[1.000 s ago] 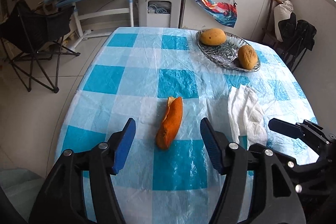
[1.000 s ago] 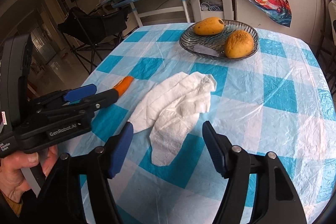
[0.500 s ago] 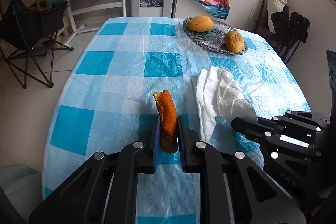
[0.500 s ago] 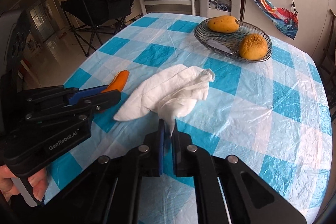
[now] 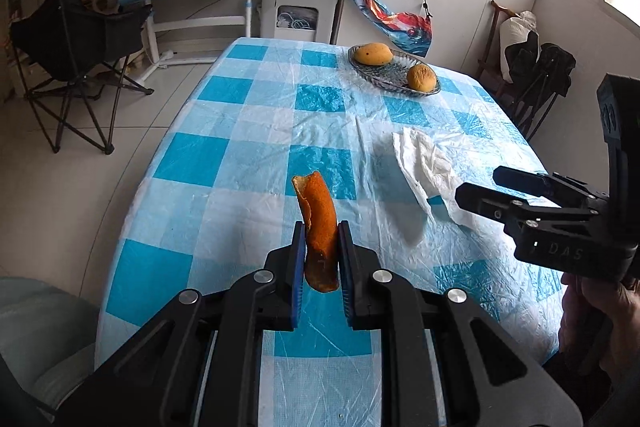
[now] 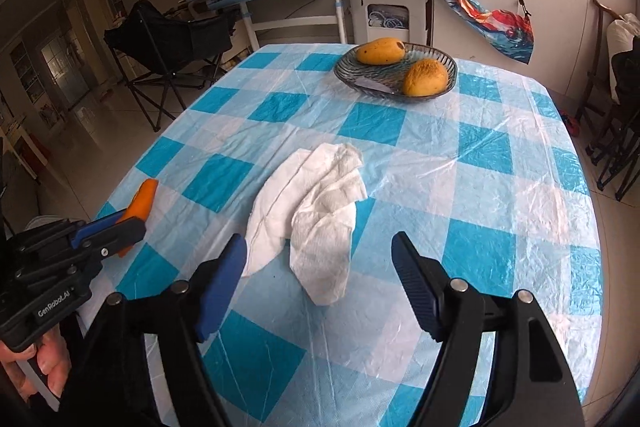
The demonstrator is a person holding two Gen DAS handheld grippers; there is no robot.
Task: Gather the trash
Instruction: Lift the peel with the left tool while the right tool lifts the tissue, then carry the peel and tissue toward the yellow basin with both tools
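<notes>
Half a second ago the right gripper (image 6: 320, 283) was pinched on the white tissue (image 6: 316, 215); now its jaws are spread wide and the tissue lies loose on the checked surface (image 6: 500, 187) just ahead of them. The left gripper (image 5: 322, 267) stays clenched on the orange peel (image 5: 318, 227), held clear above the surface. As I judge it, one scrap is collected and one waits. Counted: one peel, one tissue, two mangoes (image 6: 380, 51) in one glass dish (image 6: 452, 67).

Left gripper (image 5: 320, 259) jaws clamped together; right gripper (image 6: 320, 279) jaws wide apart.
</notes>
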